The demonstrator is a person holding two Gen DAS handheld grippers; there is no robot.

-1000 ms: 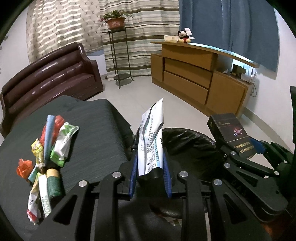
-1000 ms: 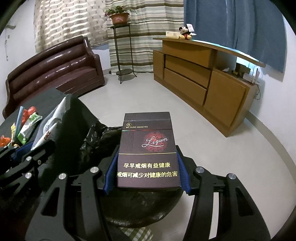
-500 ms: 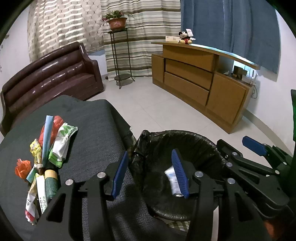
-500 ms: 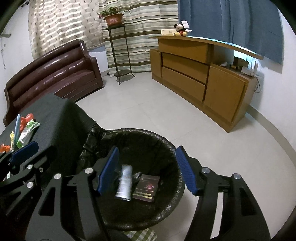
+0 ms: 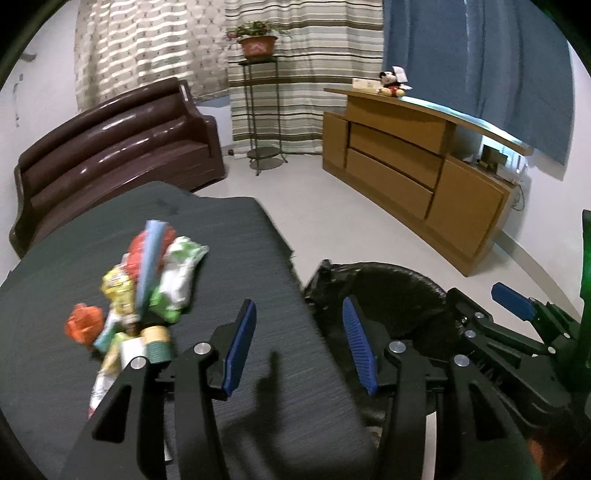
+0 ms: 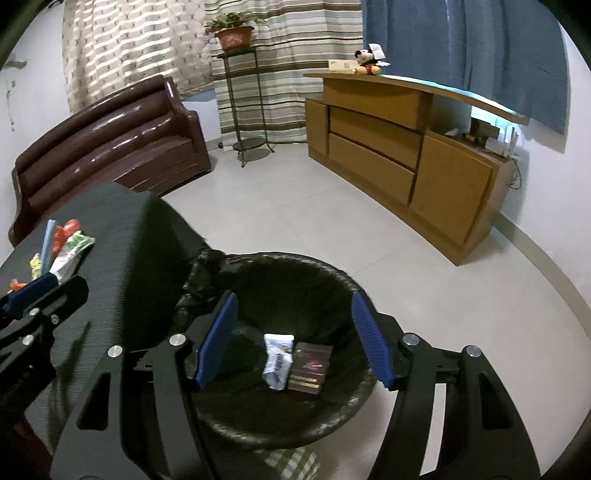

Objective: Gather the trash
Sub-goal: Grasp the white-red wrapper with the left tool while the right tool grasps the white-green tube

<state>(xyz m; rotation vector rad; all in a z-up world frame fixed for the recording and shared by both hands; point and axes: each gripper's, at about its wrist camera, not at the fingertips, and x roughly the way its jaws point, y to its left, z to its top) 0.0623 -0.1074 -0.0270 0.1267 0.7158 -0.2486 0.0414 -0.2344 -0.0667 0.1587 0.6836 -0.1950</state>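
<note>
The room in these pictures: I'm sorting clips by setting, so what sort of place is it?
Most likely a home living room. A brown sofa stands by striped curtains, a long wooden cabinet carries a plush toy, and a potted plant sits on a metal stand.

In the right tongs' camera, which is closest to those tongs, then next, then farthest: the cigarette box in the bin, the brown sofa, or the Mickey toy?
1. The cigarette box, lying in the bin right below the open right tongs.
2. The brown sofa, across the floor on the left.
3. The Mickey toy, up on the wooden cabinet at the back, on the right.
</note>
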